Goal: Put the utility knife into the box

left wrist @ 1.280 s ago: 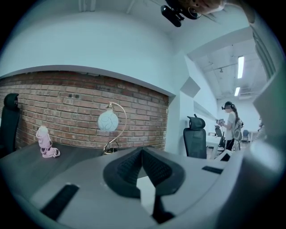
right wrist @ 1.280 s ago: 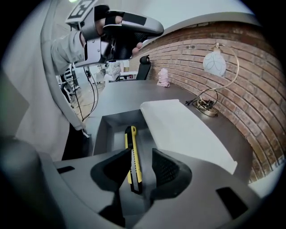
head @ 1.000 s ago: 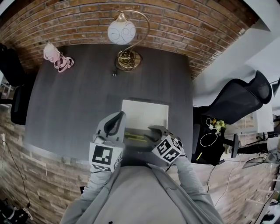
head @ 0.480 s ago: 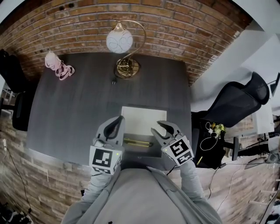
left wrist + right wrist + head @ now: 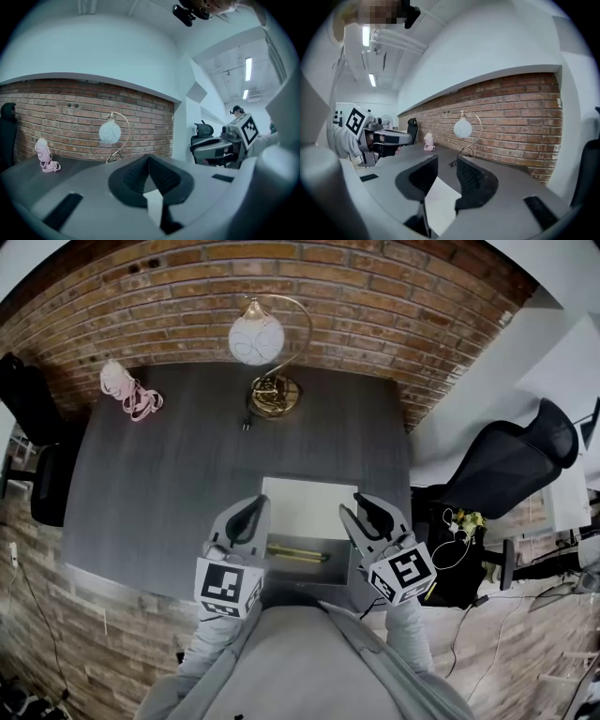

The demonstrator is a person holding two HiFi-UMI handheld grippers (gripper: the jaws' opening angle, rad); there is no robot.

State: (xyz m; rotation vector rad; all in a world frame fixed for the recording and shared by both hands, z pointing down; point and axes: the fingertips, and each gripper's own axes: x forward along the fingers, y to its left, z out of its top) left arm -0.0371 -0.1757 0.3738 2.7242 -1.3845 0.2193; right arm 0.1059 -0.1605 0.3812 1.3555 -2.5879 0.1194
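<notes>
A: Where is the utility knife (image 5: 298, 553) to be found?

B: It is seen lying flat inside the open box (image 5: 309, 502), in the low part nearest the counter's (image 5: 169, 474) front edge. The box's white panel is spread out behind it.

A: How is the left tool (image 5: 251, 512) held?

B: Its jaws are brought together at the tips, with nothing clamped between them. It is held at the box's near-left corner, just beside the knife.

A: And the right tool (image 5: 361, 507)?

B: Its jaws are held apart. Through the gap only the white of the box and the dark counter are seen, so nothing is gripped. It is held at the box's right edge, and the knife is touched by neither tool.

A: What else is carried by the counter?

B: A lamp (image 5: 258, 338) with a white globe and a brass base is set at the far edge by the brick wall (image 5: 375, 296). A pink object (image 5: 127, 390) is left at the far-left corner, well apart from the box. A black chair (image 5: 511, 460) is seen off to the right.
</notes>
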